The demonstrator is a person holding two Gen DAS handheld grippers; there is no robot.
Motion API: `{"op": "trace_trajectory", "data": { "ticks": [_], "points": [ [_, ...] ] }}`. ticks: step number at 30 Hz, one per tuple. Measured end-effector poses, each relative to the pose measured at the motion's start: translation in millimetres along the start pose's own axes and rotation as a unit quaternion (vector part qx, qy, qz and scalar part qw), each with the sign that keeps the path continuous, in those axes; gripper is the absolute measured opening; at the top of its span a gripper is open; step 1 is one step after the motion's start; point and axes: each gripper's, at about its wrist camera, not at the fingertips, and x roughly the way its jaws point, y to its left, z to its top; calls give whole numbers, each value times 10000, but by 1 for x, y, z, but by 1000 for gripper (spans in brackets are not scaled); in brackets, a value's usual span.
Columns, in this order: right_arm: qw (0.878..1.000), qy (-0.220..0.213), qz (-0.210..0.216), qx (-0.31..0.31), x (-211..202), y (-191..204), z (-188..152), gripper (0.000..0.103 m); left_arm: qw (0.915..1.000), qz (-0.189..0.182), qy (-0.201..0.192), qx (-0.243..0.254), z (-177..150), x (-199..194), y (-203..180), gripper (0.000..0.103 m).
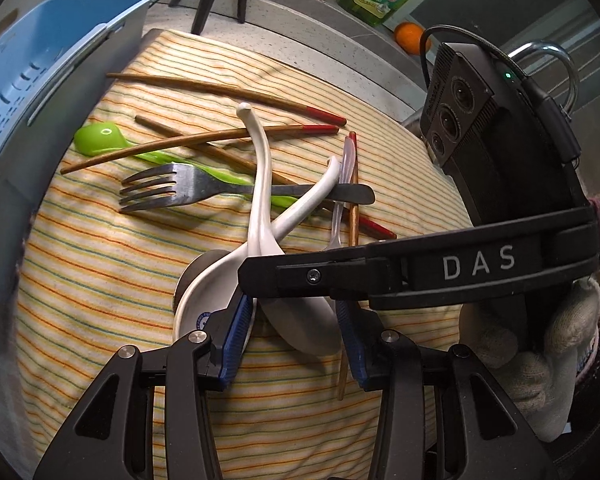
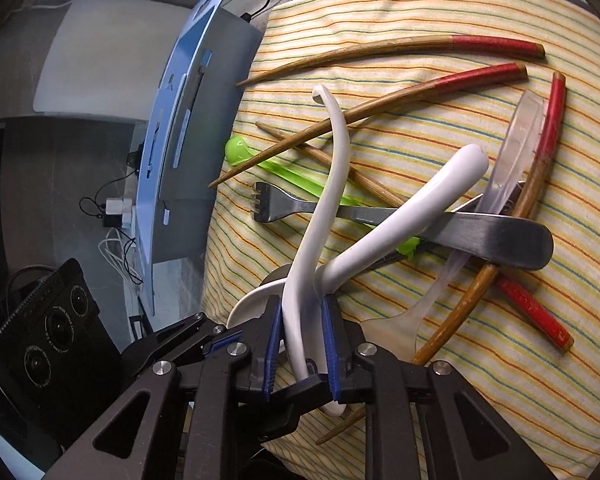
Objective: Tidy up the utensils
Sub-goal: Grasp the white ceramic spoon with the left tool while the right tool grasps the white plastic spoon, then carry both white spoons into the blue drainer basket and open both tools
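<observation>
Jaws first: from the left wrist we see our left gripper (image 1: 296, 344) part open, straddling the bowls of two white spoons (image 1: 260, 184) without pressing them; their handles point away, crossing a fork (image 1: 188, 190) lying across the striped cloth (image 1: 100, 280). From the right wrist, our right gripper (image 2: 300, 344) pinches the thin spoon's handle (image 2: 324, 200), which runs away towards the chopsticks (image 2: 400, 100); a blue basket (image 2: 172, 160) stands left.
</observation>
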Motion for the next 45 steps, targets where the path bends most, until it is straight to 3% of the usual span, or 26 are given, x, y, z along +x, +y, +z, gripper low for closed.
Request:
{"op": "trace_trajectory", "data": {
  "ticks": [11, 26, 35, 45],
  "points": [
    [9997, -138, 179, 75, -20, -1, -7, 13, 9998, 68, -133, 166, -1, -10, -11, 39],
    [9984, -422, 363, -9, -42, 38, -11, 13, 9977, 138, -491, 444, 2, -55, -17, 39],
    [9972, -535, 512, -130, -26, 85, 2, 13, 9956, 298, -684, 563, 10, -89, 9, 39],
    [9953, -653, 671, -237, 14, 154, 36, 13, 9931, 505, -820, 663, 34, -137, 73, 39]
  ]
}}
